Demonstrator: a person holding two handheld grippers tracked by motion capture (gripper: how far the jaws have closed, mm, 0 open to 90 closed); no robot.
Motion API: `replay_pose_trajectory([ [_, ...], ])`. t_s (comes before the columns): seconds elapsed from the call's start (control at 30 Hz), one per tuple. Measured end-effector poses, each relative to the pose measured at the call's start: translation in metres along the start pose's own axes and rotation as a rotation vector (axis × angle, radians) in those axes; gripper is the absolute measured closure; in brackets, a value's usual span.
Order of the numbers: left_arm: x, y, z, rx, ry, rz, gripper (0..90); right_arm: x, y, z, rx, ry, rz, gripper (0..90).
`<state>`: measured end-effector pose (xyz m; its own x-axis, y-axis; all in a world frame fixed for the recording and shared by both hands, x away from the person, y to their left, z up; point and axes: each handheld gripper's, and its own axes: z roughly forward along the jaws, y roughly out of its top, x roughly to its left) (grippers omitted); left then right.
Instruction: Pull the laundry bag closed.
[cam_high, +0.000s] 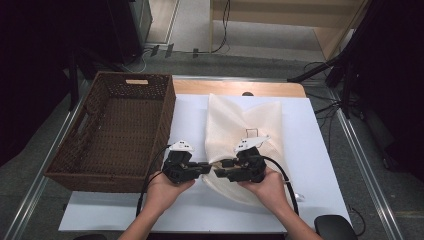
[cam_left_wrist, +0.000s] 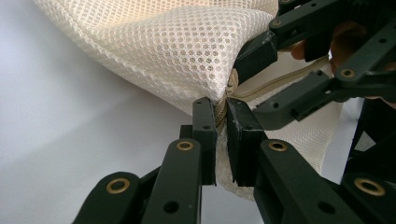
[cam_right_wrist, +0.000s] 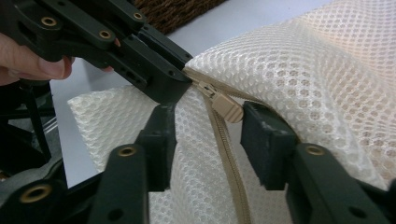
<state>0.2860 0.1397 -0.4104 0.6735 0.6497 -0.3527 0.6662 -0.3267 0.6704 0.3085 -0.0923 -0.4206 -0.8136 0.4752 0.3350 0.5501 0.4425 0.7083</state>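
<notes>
The cream honeycomb-mesh bag (cam_high: 245, 135) lies soft and rumpled at the white table's (cam_high: 320, 165) middle, its beige zipper (cam_right_wrist: 224, 140) running along the near edge. The left gripper (cam_left_wrist: 222, 122) pinches that zipper end tight. The right gripper (cam_right_wrist: 210, 128), jaws spread, straddles the tan slider (cam_right_wrist: 227, 108). A stiff brown wicker basket (cam_high: 115, 130) stands at nine o'clock; bare table lies at three.

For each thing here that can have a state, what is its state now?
Mesh bag: lies flat on the table, near corner lifted.
Zipper: closed along the stretch in view, pull at the end near the left gripper.
Left gripper: shut on the bag's zipper end.
Right gripper: open, jaws either side of the pull, not pressing it.
Basket: upright, empty.
</notes>
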Motion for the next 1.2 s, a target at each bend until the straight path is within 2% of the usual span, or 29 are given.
replay_pose_trajectory([
  [0.13,0.0015,-0.0008,0.0001,-0.002,0.002,-0.002,83.2,0.0015,0.0004,-0.0035,-0.023,-0.004,0.000,67.6],
  [0.23,0.0002,-0.0013,0.0016,0.003,0.006,0.003,83.2,0.0011,0.0010,-0.0068,-0.049,0.021,0.020,74.1],
  [0.3,-0.0012,-0.0015,0.0027,0.003,0.003,0.008,83.1,0.0036,0.0013,-0.0067,-0.057,0.020,0.010,77.2],
  [0.53,-0.0015,-0.0020,0.0024,0.004,0.004,0.007,83.1,0.0072,0.0016,-0.0041,-0.043,-0.014,0.003,85.8],
  [0.63,-0.0016,-0.0021,0.0030,0.004,0.006,0.006,83.2,0.0053,0.0020,-0.0047,-0.046,-0.009,0.025,86.7],
  [0.83,-0.0013,-0.0022,0.0024,0.009,0.017,0.009,83.3,0.0065,0.0041,-0.0024,-0.033,-0.021,0.037,87.5],
  [1.1,-0.0014,-0.0026,0.0011,0.003,0.019,0.017,83.6,0.0073,0.0048,-0.0052,-0.027,-0.033,0.033,87.8],
  [1.2,-0.0002,-0.0025,-0.0001,0.001,0.019,0.016,83.9,0.0079,0.0049,-0.0069,-0.022,-0.052,0.030,87.9],
])
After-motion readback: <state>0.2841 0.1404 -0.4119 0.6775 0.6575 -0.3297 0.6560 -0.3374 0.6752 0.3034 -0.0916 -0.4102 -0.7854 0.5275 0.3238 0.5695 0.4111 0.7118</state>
